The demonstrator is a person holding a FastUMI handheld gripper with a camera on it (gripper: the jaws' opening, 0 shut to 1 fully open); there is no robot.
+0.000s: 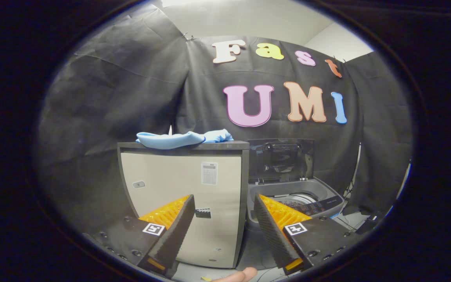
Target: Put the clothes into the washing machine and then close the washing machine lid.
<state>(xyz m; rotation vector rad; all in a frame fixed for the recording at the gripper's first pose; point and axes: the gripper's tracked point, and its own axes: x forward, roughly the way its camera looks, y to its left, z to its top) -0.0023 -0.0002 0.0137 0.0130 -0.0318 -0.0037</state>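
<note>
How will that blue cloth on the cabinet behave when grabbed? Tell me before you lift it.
The blue cloth lies crumpled and sagging over the cabinet top, so it is probably floppy and light. It will likely drape and trail from the open gripper once pinched.

The tool (223,203) has two ridged, wedge-shaped fingers (274,231) on dark screwed plates, each bearing a square black-and-white marker; a bare fingertip (241,275) shows beneath

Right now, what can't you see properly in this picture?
- Inside the washing machine: its rim and one finger of the open tongs hide the drum.
- How much blue cloth lies on the cabinet: its far side is hidden, seen from below.
- The cabinet's stickers: too small to read.
</note>
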